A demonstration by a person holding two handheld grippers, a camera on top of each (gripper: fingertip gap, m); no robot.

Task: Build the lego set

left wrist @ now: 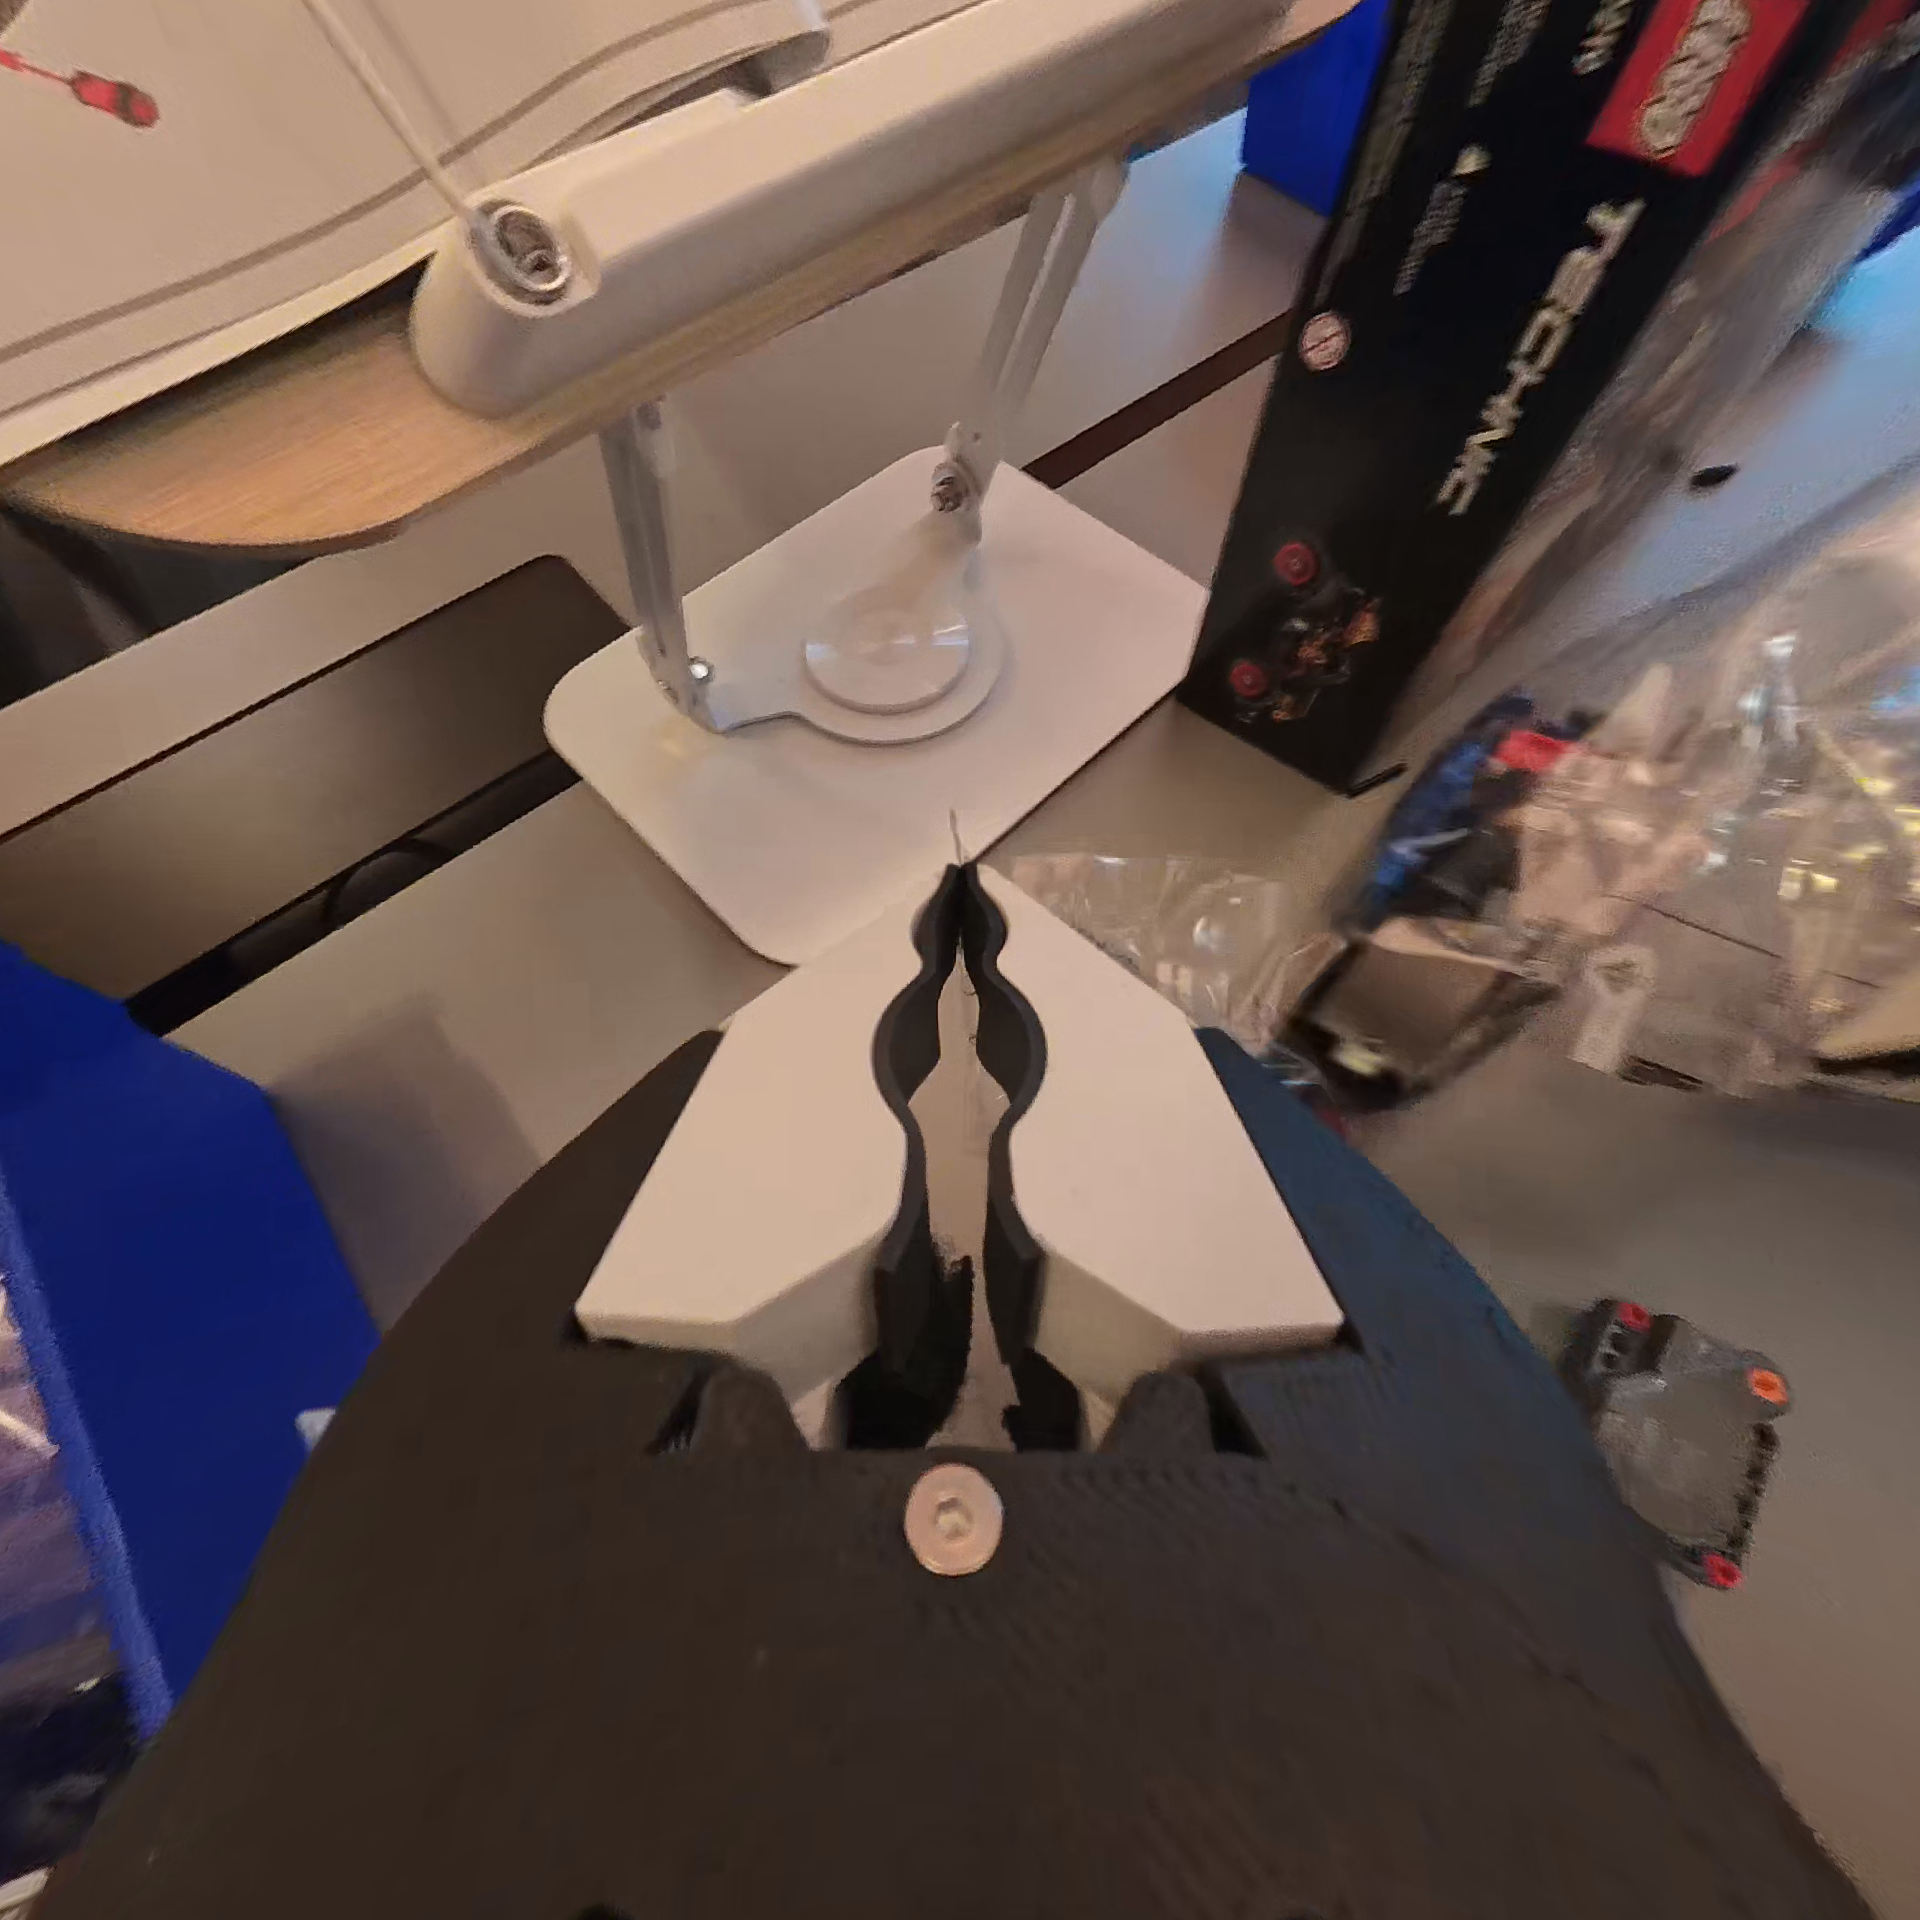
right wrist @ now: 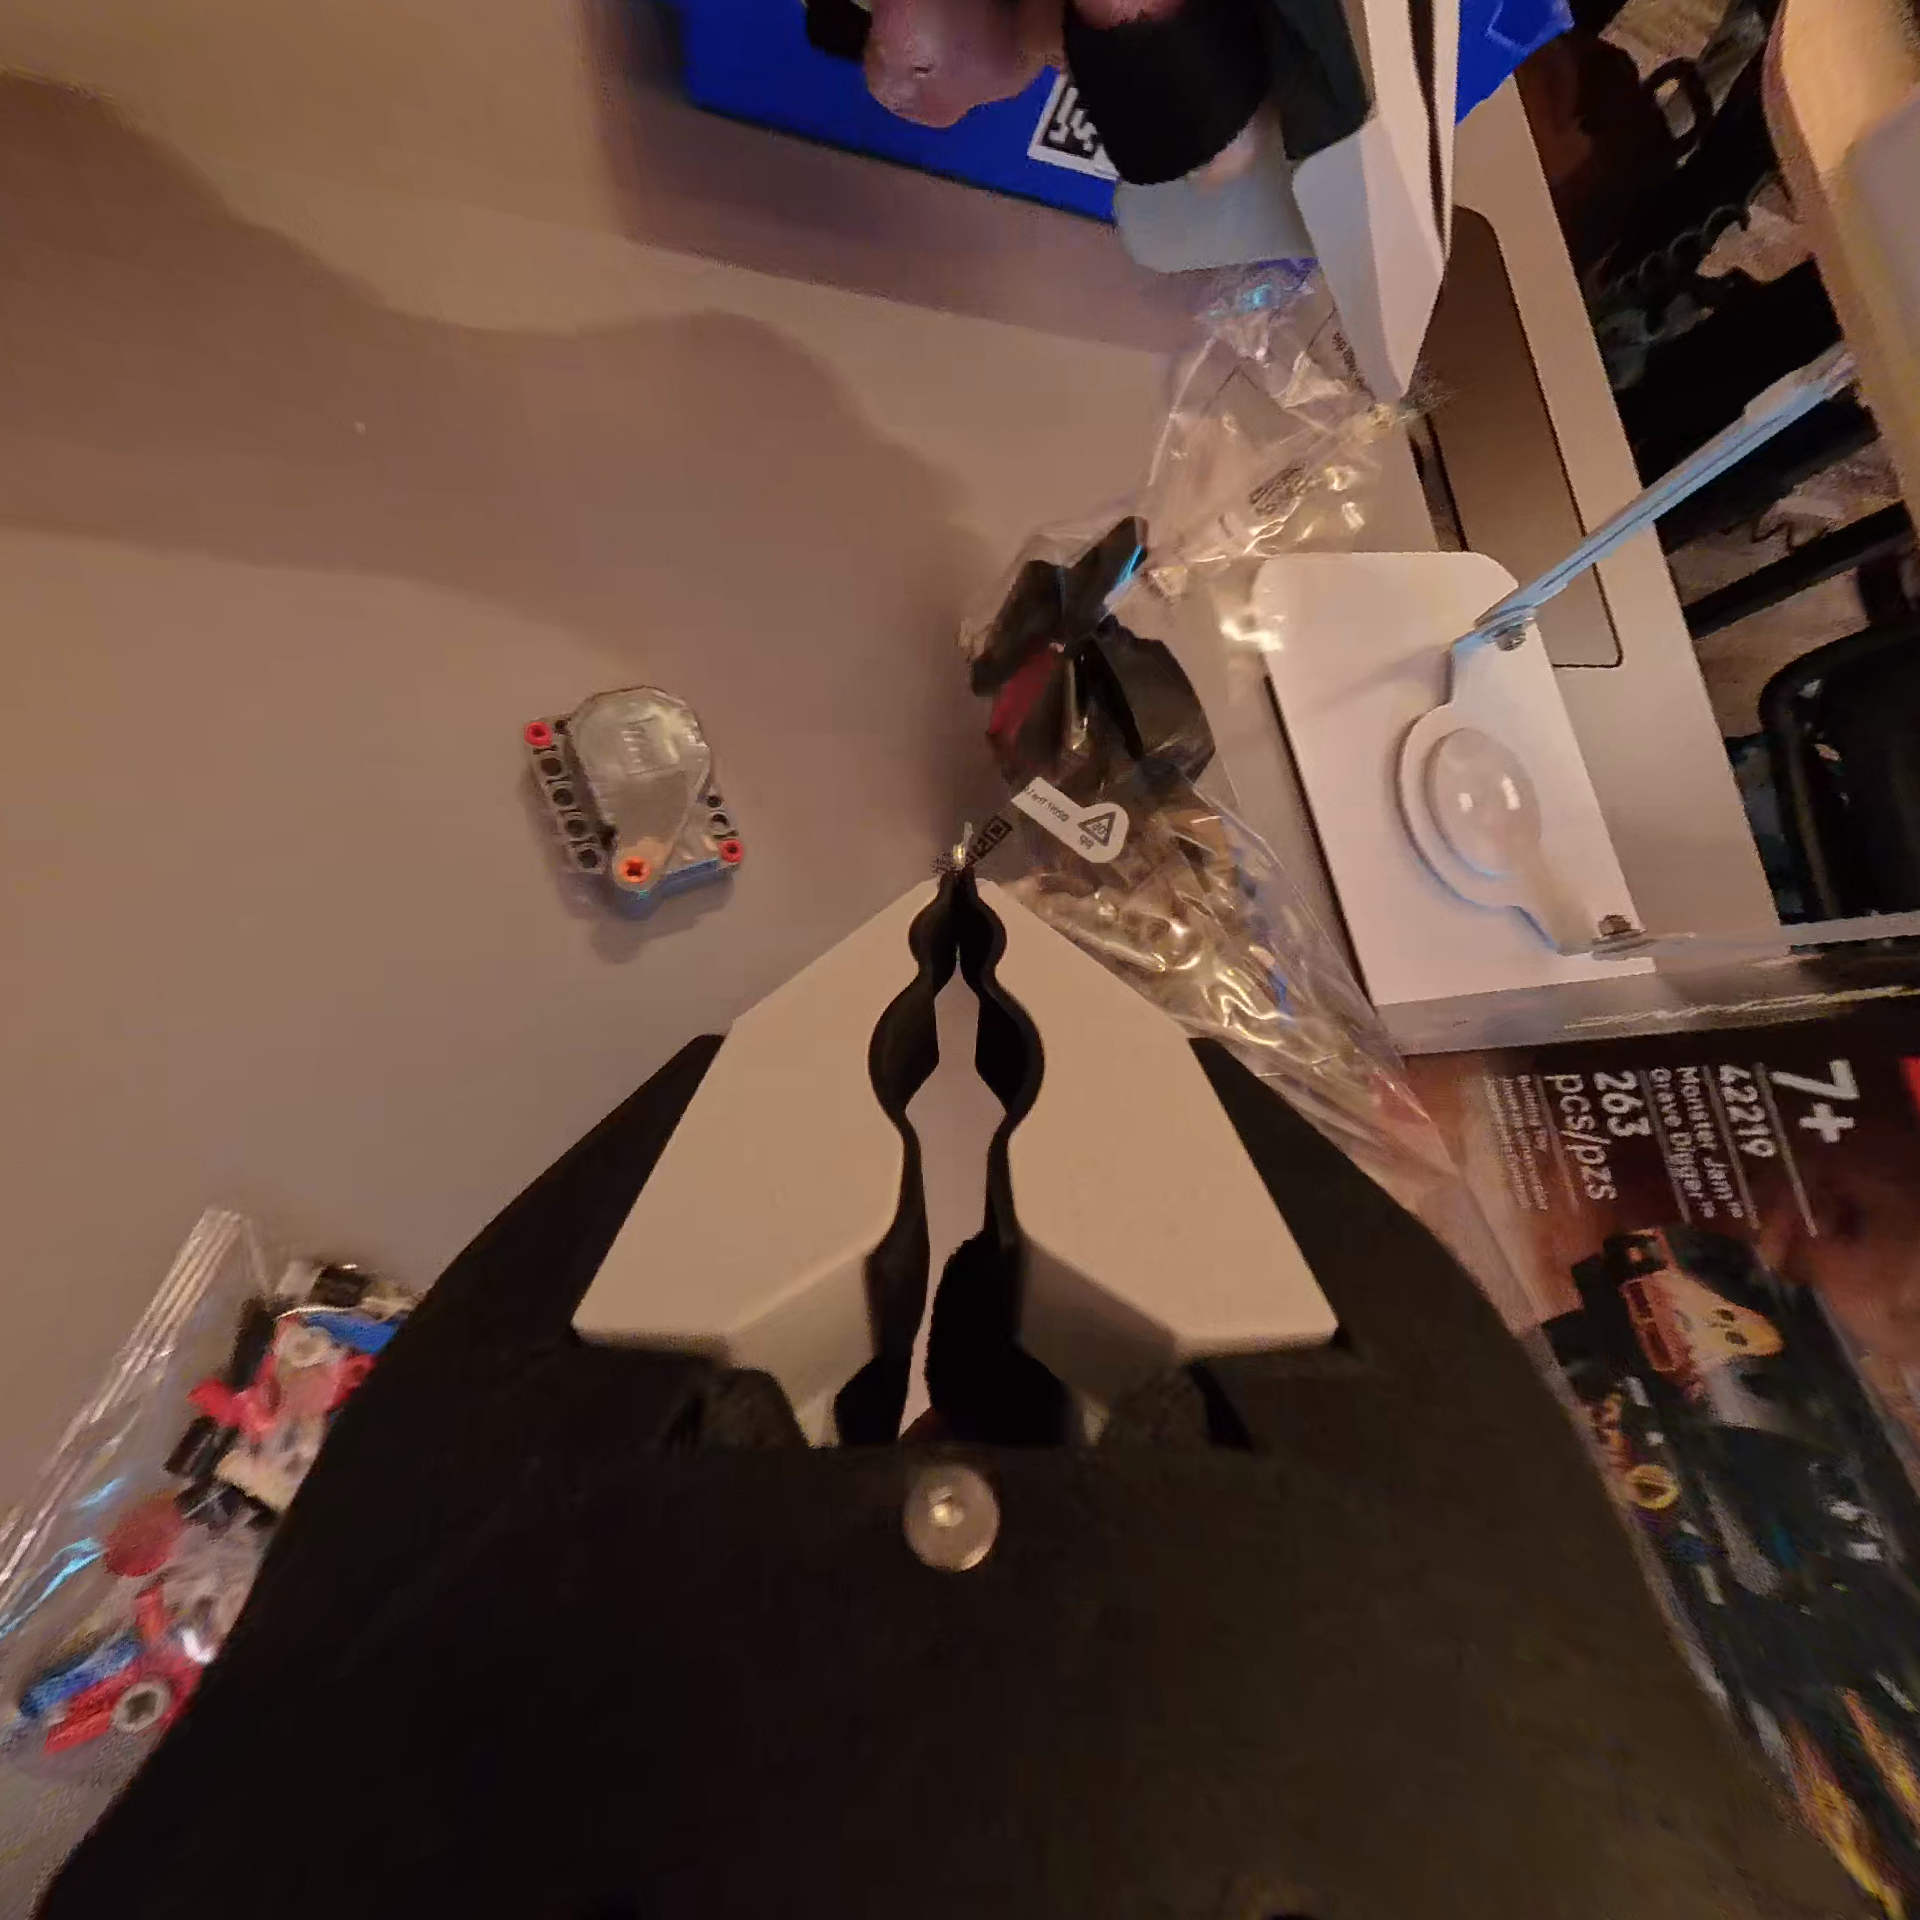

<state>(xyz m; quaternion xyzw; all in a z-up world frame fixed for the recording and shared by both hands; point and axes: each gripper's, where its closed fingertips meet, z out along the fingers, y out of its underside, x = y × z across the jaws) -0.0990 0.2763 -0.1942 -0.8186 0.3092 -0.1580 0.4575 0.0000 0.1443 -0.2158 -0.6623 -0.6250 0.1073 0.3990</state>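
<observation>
Leftmost in the right wrist view, a clear bag of red, blue and black pieces [right wrist: 156, 1496] lies on the tan table [right wrist: 312, 623]; a grey motor block with red pins [right wrist: 629, 795] sits apart, further in. Next, the right gripper [right wrist: 958, 883] has its tips pressed together on a corner of another clear parts bag [right wrist: 1132, 790]. Rightmost stand the white stand base [right wrist: 1351, 748] and black set box [right wrist: 1714, 1299]. The left gripper [left wrist: 961, 878] pinches a thin film edge.
</observation>
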